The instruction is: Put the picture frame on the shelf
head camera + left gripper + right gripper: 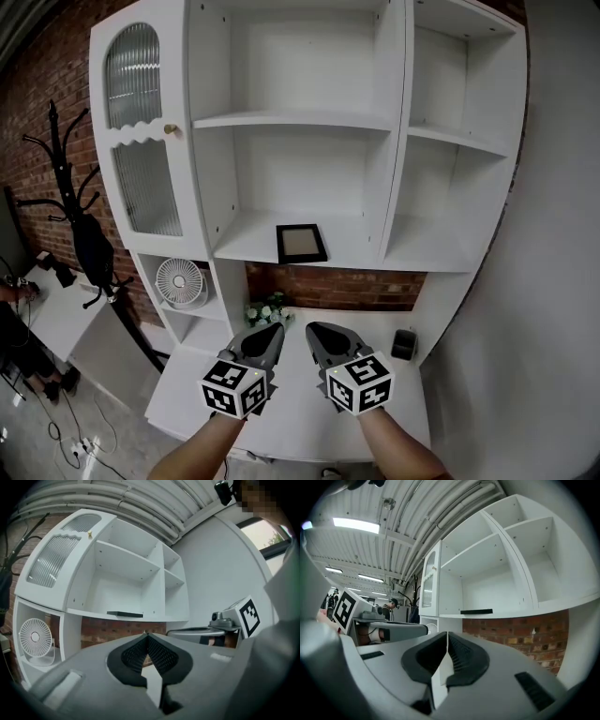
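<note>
A black picture frame (301, 243) lies flat on the middle shelf (253, 246) of the white cabinet, near its front edge. It shows edge-on as a dark strip (124, 614) in the left gripper view and as a dark strip (476, 611) in the right gripper view. Both grippers hover side by side over the white desk, below and in front of that shelf. My left gripper (269, 335) is shut with nothing between its pads. My right gripper (316, 332) is shut and empty too.
A small white fan (179, 281) stands in the lower left cubby. Green plants (267, 310) sit at the desk's back, and a small black object (403, 344) at its right. A glass-fronted door (141, 141) closes the cabinet's left side. A black coat rack (80, 220) stands left.
</note>
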A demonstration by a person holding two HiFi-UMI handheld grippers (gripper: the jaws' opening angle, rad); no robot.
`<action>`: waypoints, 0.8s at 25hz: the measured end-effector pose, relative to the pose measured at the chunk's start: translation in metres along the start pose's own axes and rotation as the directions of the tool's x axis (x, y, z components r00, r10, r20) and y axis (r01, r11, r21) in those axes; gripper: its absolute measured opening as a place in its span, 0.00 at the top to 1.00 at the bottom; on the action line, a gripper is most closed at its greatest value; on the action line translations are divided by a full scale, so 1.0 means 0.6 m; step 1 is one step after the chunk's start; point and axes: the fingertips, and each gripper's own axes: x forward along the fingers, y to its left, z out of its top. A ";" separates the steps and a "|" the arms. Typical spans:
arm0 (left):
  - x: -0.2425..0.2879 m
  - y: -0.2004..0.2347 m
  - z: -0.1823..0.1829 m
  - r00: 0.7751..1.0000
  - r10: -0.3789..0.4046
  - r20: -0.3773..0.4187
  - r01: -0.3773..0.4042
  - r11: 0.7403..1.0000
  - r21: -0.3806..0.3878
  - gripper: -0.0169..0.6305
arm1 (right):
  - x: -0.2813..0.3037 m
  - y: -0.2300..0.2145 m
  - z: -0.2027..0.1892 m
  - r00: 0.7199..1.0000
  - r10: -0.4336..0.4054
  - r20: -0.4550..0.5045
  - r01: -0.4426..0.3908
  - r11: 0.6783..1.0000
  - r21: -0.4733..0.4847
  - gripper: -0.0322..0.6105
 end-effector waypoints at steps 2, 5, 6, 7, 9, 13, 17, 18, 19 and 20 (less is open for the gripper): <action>-0.015 -0.009 -0.021 1.000 -0.008 -0.014 0.008 1.000 -0.006 0.96 | -0.006 0.014 -0.019 1.000 0.009 -0.015 -0.009 1.000 0.005 0.91; -0.039 -0.024 -0.049 1.000 -0.015 -0.027 0.015 1.000 -0.017 0.96 | -0.016 0.033 -0.041 0.999 0.021 -0.032 -0.020 1.000 0.016 0.91; -0.048 -0.027 -0.056 1.000 -0.013 -0.027 0.013 1.000 -0.021 0.96 | -0.020 0.039 -0.046 0.999 0.023 -0.034 -0.023 1.000 0.016 0.91; -0.057 -0.029 -0.062 1.000 -0.009 -0.025 0.008 1.000 -0.027 0.96 | -0.025 0.044 -0.050 0.999 0.026 -0.035 -0.025 1.000 0.015 0.91; -0.074 -0.033 -0.071 1.000 -0.001 -0.017 0.001 0.999 -0.038 0.96 | -0.034 0.054 -0.057 0.999 0.028 -0.037 -0.027 1.000 0.013 0.92; -0.104 -0.041 -0.084 1.000 0.001 -0.008 -0.001 0.998 -0.057 0.96 | -0.052 0.075 -0.072 0.998 0.040 -0.041 -0.039 0.999 0.026 0.92; -0.129 -0.052 -0.101 1.000 -0.003 -0.015 0.002 0.998 -0.069 0.96 | -0.070 0.098 -0.087 0.998 0.050 -0.039 -0.049 0.998 0.025 0.92; -0.134 -0.055 -0.106 1.000 -0.004 -0.019 0.003 0.997 -0.072 0.96 | -0.075 0.104 -0.091 0.998 0.051 -0.039 -0.050 0.998 0.021 0.92; -0.139 -0.058 -0.112 1.000 -0.006 -0.021 0.005 0.997 -0.077 0.96 | -0.080 0.110 -0.096 0.998 0.054 -0.039 -0.053 0.998 0.019 0.92; -0.144 -0.061 -0.117 1.000 -0.009 -0.023 0.007 0.997 -0.083 0.96 | -0.084 0.116 -0.102 0.997 0.058 -0.041 -0.057 0.998 0.020 0.92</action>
